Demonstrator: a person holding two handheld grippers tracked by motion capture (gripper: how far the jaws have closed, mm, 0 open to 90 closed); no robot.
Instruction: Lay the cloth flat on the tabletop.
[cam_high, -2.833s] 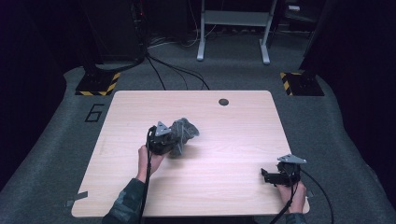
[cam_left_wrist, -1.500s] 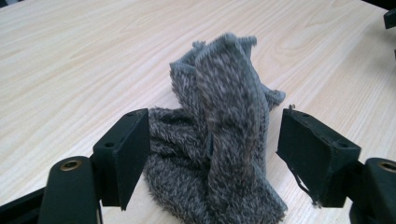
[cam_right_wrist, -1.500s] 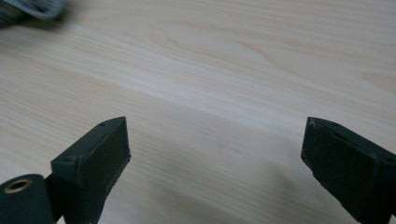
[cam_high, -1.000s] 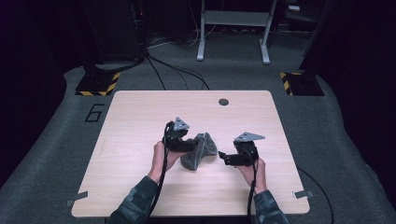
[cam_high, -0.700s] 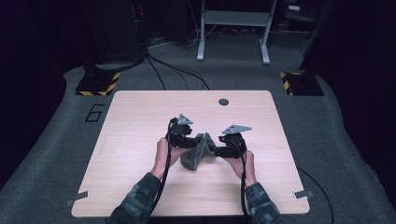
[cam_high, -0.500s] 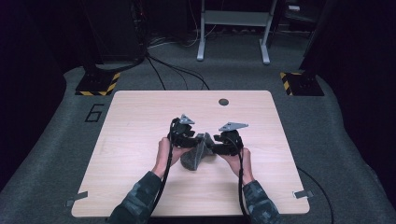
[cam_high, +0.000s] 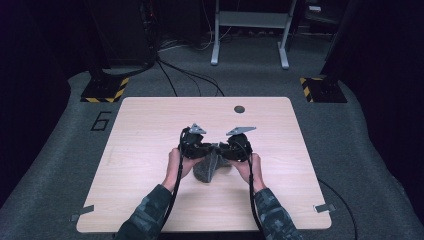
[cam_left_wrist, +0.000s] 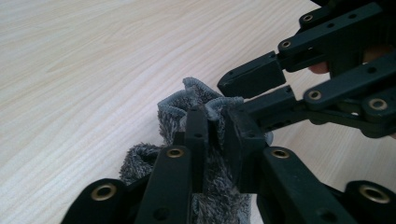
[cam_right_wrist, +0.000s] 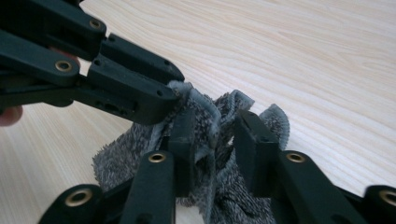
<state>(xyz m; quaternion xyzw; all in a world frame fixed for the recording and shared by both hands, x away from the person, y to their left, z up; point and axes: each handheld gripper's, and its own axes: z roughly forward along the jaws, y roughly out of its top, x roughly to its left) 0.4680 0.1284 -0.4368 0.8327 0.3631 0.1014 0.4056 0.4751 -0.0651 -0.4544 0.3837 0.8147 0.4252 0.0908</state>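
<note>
The grey towel (cam_high: 209, 165) hangs bunched between the two tongs near the middle of the tabletop (cam_high: 150, 125), its lower end trailing toward the near edge and resting on the wood. Both tongs have just been closing: the left tongs (cam_left_wrist: 215, 122) pinch a fold of its top edge, and the right tongs (cam_right_wrist: 215, 133) have the same hem between their jaws, gripping beside them. Both hands are equally near, so spreading likely follows along the hem
</note>
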